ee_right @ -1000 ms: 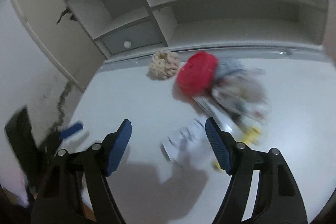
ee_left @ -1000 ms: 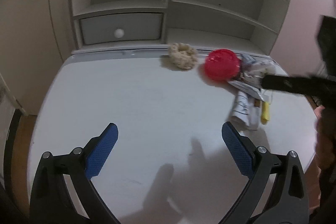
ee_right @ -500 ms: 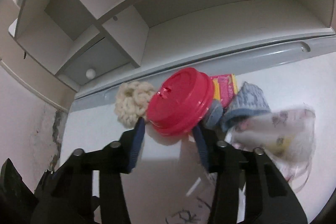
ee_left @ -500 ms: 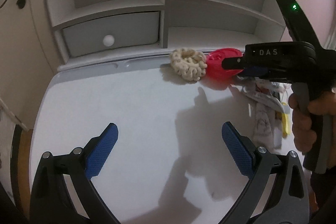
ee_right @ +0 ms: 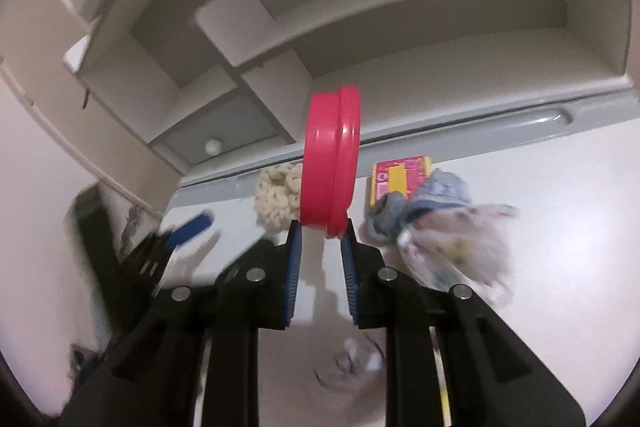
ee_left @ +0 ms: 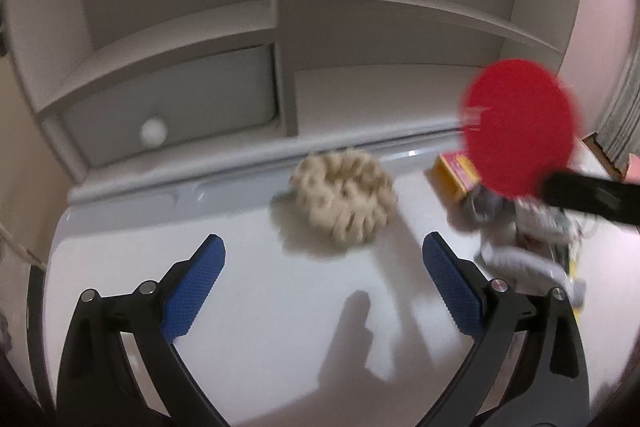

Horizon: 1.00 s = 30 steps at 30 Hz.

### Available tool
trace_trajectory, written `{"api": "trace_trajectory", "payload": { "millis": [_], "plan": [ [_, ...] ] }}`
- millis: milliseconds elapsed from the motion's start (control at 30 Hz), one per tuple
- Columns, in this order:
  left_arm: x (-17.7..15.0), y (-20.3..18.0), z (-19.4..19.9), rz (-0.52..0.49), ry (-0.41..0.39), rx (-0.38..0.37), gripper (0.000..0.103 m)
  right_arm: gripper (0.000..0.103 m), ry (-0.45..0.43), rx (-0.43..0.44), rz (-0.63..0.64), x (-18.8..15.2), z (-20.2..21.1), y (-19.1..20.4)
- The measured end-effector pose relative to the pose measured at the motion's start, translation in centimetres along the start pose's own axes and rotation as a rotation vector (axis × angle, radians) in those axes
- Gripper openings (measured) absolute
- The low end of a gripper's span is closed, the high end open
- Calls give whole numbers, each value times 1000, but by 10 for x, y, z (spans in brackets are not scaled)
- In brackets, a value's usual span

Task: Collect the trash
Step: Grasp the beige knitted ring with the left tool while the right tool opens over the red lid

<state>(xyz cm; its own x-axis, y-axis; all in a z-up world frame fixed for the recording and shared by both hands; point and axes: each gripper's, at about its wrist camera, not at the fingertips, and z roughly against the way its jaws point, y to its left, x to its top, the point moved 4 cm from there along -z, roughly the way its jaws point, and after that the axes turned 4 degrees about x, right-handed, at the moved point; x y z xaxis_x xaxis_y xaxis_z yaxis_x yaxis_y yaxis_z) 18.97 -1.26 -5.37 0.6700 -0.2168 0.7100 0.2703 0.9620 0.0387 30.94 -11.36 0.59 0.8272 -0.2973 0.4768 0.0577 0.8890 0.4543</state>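
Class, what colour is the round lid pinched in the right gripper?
Red; the lid shows best, edge-on, in the right wrist view.

I see a red lid [ee_right: 330, 163]; a cream knitted scrunchie [ee_left: 345, 195]; a pink-and-yellow box [ee_right: 400, 179]; blue-padded jaws; a white table [ee_left: 280, 307].

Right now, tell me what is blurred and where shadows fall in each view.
Left wrist view: the red lid and wrapper pile smear with motion; gripper shadows darken the table. Right wrist view: the lid is sharp, the plastic bag blurred.
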Motion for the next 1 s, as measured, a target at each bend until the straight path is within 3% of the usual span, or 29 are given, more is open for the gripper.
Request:
{"api": "trace_trajectory", "payload": {
  "millis": [233,300,333,367,433,567,733,767,800,833,867,1000],
  "plan": [
    [15,-17,-35,-6,93,71,95,20,-14,-64,42,-36,61,-14],
    [16,-17,-37,21,94,64,80,15,-21,-97,49,-48,81,-25],
    [16,-18,-37,23,103,63,52,11,-27,-117,53,-54,91,-30],
    [16,-19,-38,21,114,63,42,11,-34,-137,56,-59,102,-36],
    [15,-22,-29,41,108,53,35,10,-68,-197,56,-71,130,-54],
    [13,-38,7,24,58,79,33,5,-111,-292,41,-89,170,-87],
    [0,-79,71,-2,-24,0,32,8,-104,-358,-48,-111,189,-135],
    [-4,-86,81,-7,-34,-19,32,12,-98,-371,-63,-116,189,-143],
    [-10,-94,94,-18,-45,-40,32,42,-92,-372,-66,-120,188,-145],
    [-14,-105,103,-31,-53,-58,32,84,-96,-377,-67,-120,187,-148],
    [-16,-118,108,-46,-55,-75,32,93,-135,-391,-58,-122,188,-150],
    [-35,-143,132,-88,-58,-114,32,93,-103,-395,-26,-118,169,-149]
  ]
}}
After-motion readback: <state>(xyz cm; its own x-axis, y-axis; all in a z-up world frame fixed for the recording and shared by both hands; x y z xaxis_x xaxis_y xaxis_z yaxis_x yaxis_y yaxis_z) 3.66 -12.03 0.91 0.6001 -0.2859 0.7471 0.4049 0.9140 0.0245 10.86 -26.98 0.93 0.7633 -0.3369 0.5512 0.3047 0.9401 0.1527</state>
